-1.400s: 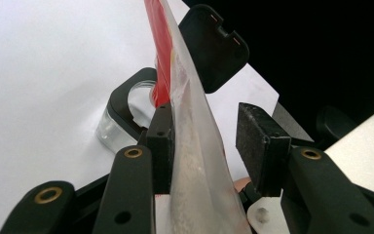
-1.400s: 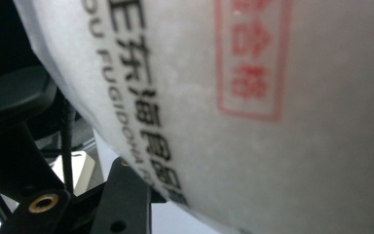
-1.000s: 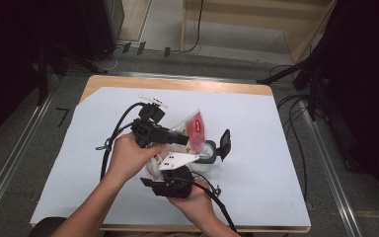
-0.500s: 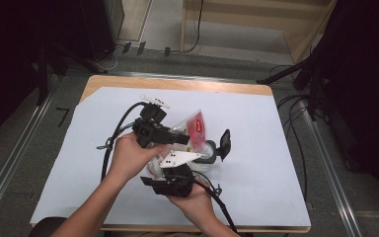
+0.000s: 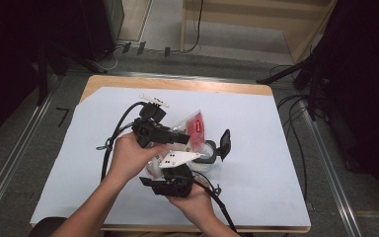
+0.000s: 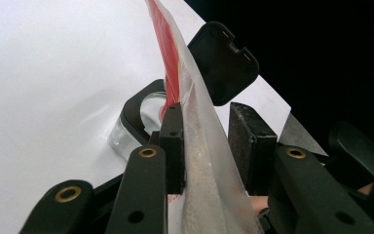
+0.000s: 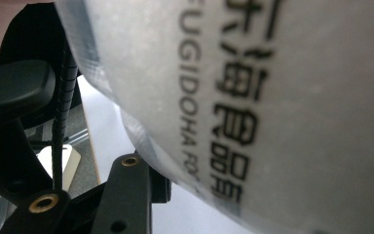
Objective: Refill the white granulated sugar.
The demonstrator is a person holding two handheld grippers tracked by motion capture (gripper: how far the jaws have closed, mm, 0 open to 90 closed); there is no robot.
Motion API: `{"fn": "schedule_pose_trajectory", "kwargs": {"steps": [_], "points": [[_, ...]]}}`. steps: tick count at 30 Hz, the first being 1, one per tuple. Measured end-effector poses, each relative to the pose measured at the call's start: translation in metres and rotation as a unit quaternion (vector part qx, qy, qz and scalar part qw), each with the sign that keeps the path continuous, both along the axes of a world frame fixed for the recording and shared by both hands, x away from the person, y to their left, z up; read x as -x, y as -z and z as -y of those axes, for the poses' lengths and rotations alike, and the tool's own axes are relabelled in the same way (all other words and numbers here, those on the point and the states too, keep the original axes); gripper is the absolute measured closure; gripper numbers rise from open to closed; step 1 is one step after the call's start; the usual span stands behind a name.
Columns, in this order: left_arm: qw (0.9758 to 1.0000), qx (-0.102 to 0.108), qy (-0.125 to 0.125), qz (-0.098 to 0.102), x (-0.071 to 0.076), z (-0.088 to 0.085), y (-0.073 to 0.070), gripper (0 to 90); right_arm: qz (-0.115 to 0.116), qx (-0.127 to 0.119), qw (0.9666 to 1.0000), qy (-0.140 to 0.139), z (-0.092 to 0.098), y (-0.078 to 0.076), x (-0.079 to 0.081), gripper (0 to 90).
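A clear plastic bag (image 5: 196,125) with a red label and white grains stands tilted over a small clear container (image 5: 208,154) whose black flip lid (image 5: 224,142) hangs open at its right. My left gripper (image 5: 183,140) is shut on the bag's upper part. In the left gripper view the bag (image 6: 199,161) runs up between the two pads, above the container (image 6: 135,117) and lid (image 6: 224,61). My right gripper (image 5: 176,168) is shut on the bag's lower end. The printed bag (image 7: 253,112) bulges over one of its fingers (image 7: 126,192) in the right gripper view.
A white sheet (image 5: 261,123) covers the wooden table (image 5: 177,83). Black cables (image 5: 113,143) trail from both grippers toward the left and the front edge. Metal rails (image 5: 24,138) run along the floor on both sides, and a wooden frame (image 5: 256,19) stands behind.
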State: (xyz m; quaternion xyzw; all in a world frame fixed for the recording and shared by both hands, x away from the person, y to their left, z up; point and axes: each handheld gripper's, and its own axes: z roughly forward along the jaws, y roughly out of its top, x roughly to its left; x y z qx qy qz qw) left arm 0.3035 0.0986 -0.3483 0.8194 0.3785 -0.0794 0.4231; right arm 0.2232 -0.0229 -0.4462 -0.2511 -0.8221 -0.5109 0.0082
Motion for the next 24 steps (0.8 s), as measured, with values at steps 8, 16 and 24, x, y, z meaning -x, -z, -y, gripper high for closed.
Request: {"fn": "schedule_pose_trajectory", "kwargs": {"steps": [8,16,24], "points": [[1.0000,-0.005,0.005,0.005,0.0001,0.0024,-0.0027,68.8,-0.008,-0.006,0.9999,-0.001,-0.0001,-0.0018,0.0001,61.9],[0.9999,-0.009,0.006,0.009,0.0007,0.0046,-0.0049,69.2,-0.003,-0.002,1.0000,0.004,-0.0003,-0.0029,0.0008,62.8],[0.9998,-0.011,0.006,0.013,0.0007,0.0048,-0.0051,68.1,-0.013,-0.009,0.9998,0.009,0.0003,-0.0037,0.0002,63.3]]}}
